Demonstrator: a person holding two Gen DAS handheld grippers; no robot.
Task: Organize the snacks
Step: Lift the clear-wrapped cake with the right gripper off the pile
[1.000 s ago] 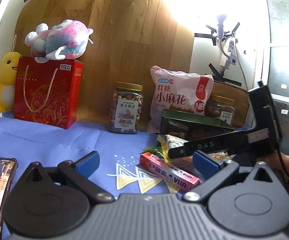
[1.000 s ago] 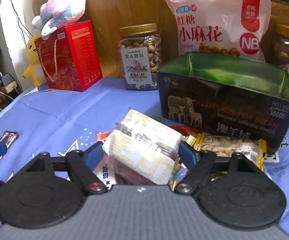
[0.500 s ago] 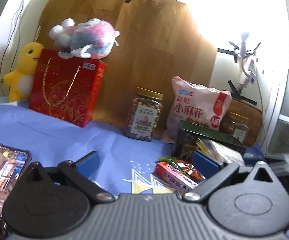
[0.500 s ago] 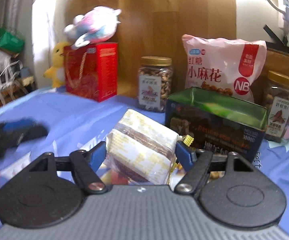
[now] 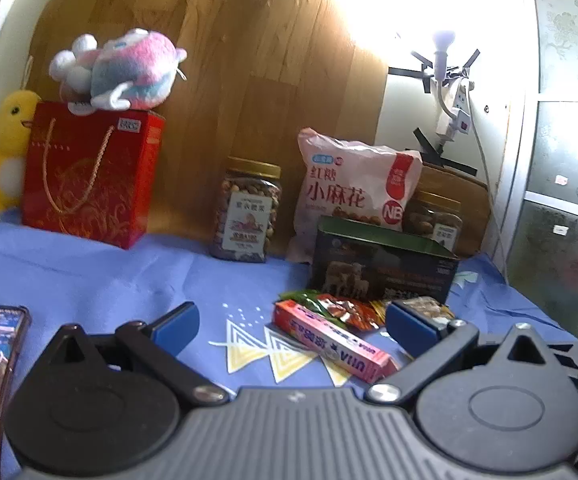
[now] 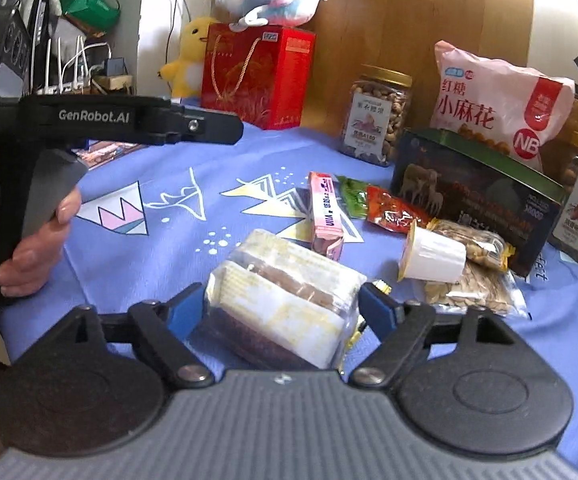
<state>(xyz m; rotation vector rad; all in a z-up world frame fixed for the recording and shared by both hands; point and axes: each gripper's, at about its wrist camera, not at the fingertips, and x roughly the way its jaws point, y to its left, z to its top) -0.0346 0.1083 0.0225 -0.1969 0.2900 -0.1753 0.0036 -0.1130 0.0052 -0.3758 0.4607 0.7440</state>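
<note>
The right hand-held gripper (image 6: 283, 306) is clamping a clear-wrapped cake pack (image 6: 285, 300) between its 2 blue pads, holding it above the blue-clothed table (image 6: 169, 236). The left hand-held gripper (image 5: 289, 326) is hanging with its pads wide apart and holding nothing, near the pink candy box (image 5: 331, 340). The likely destination is the open dark tin (image 6: 477, 196) beyond the loose snacks; carrying the soft pack level and squeezing it lightly should avoid crushing it, and releasing it once over the rim.

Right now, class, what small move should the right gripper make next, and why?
Probably carry the wrapped cake pack toward the open tin box: the right gripper is shut on it, loose snacks lie before the tin, and the left gripper is open and empty.
</note>
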